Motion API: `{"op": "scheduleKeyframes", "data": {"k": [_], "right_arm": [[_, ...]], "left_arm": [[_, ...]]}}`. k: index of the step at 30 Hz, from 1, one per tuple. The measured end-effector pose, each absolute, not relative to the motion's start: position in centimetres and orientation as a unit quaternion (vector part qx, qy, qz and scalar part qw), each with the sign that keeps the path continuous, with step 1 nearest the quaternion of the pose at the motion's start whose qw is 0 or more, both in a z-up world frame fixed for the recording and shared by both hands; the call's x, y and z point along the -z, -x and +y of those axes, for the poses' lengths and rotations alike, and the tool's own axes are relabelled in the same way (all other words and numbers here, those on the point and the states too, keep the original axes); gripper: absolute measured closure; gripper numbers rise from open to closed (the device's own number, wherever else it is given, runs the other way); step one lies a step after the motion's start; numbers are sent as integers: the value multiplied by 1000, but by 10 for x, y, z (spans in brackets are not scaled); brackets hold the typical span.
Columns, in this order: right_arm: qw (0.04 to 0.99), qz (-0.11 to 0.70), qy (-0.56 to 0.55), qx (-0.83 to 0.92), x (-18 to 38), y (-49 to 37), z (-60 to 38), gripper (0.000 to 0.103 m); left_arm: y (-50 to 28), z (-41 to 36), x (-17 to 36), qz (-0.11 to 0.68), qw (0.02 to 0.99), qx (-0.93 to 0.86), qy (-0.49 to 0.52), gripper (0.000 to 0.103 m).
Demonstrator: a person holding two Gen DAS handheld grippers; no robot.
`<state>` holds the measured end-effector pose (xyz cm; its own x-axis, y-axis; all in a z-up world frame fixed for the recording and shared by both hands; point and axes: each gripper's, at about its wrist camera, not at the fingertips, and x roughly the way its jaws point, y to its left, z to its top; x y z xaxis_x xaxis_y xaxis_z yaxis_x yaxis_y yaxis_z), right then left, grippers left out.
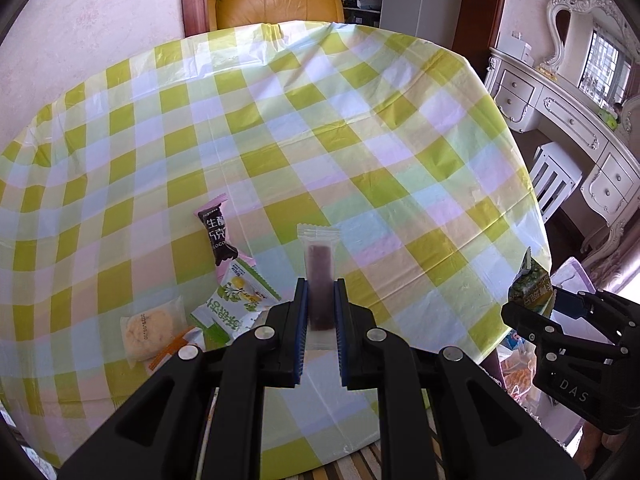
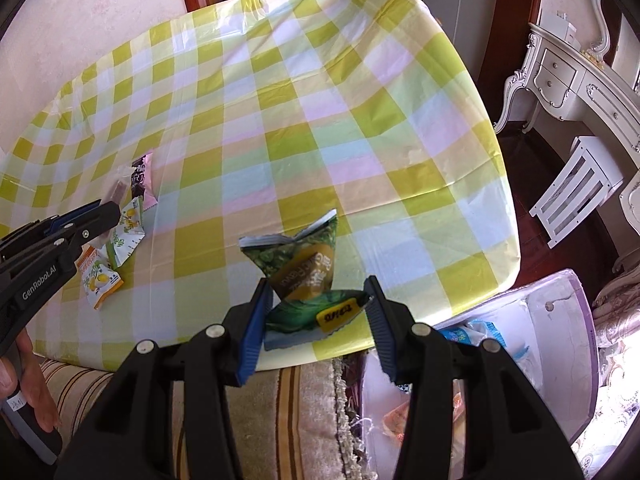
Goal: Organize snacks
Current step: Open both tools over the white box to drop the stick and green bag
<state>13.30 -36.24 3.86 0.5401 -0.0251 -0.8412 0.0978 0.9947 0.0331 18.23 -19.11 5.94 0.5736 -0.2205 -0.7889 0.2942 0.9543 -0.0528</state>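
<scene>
Both grippers hold snacks above the table's near edge.
Left gripper (image 1: 320, 300) pinches a clear-wrapped dark bar (image 1: 319, 280) narrowly; right gripper (image 2: 318, 300), wider, clamps a crumpled green packet (image 2: 310, 276).

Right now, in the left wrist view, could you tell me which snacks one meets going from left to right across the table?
Clear-wrapped pale cookie → pink and brown chocolate packet → clear-wrapped dark bar held in the left tongs → green snack bag in the right tongs.
</scene>
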Motion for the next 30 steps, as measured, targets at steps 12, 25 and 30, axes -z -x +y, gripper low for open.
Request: {"op": "scheduleKeyframes", "data": {"k": [12,25,30], "right_arm": [[873,475,-87,76,-27,-112,-432,56],[859,476,-133,137,-6,-76,-511,56],[849,482,-148,157,7,-64,-535,56]], "left_arm": [[-165,-263,-53,457,860,212,-85,91],[-142,-352,-27,514,780,346,-88,91],[-138,-375,-15,534,754,371,-96,90]]}}
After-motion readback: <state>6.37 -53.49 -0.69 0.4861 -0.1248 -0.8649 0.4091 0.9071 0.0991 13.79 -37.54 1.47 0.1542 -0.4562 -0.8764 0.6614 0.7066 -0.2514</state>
